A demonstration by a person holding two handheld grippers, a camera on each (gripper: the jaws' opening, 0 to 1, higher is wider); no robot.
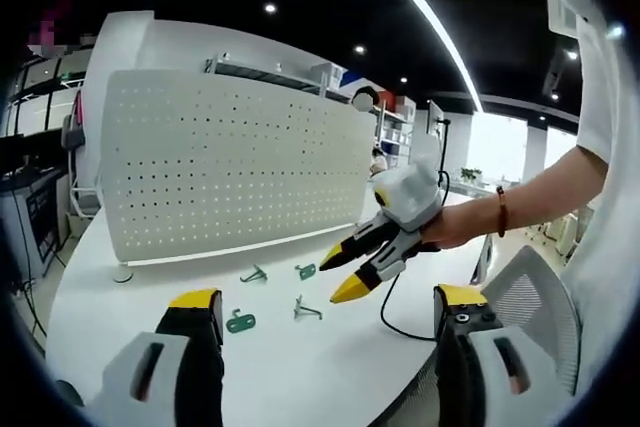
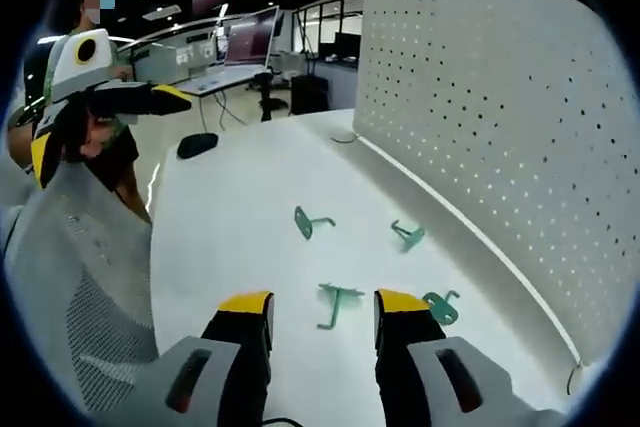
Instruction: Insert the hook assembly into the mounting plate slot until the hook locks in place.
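An open office with dark ceiling and spot lights surrounds a white table (image 1: pixel 300 367) with a rounded edge. A white pegboard (image 1: pixel 230 167) stands upright along the far side of the table, its bottom edge resting on the surface.

In the left gripper view, four green hooks lie loose on the table in front of the board: one (image 1: pixel 240 322) nearest the left gripper (image 1: pixel 325 312), one (image 1: pixel 254 274) closer to the board, one (image 1: pixel 306 271) beside it, and one (image 1: pixel 307 310) to the right of the first. All lie apart from each other and from the board, with bare table around them. The left gripper's jaws stand wide apart and hold nothing. Further right, the right gripper (image 1: pixel 345 272) hangs above the table, held by a hand (image 1: pixel 455 227); its yellow-tipped jaws are parted and empty.

The right gripper view shows the left gripper (image 2: pixel 105 127) raised at the left over a mesh chair back (image 2: pixel 80 277), and the desks behind. Its own gripper (image 2: pixel 322 319) is open, empty, with a hook (image 2: pixel 335 302) lying between the jaw tips; I cannot tell whether they touch it. Other hooks (image 2: pixel 308 221) (image 2: pixel 408 235) (image 2: pixel 440 305) lie nearby, the board (image 2: pixel 500 117) on the right.
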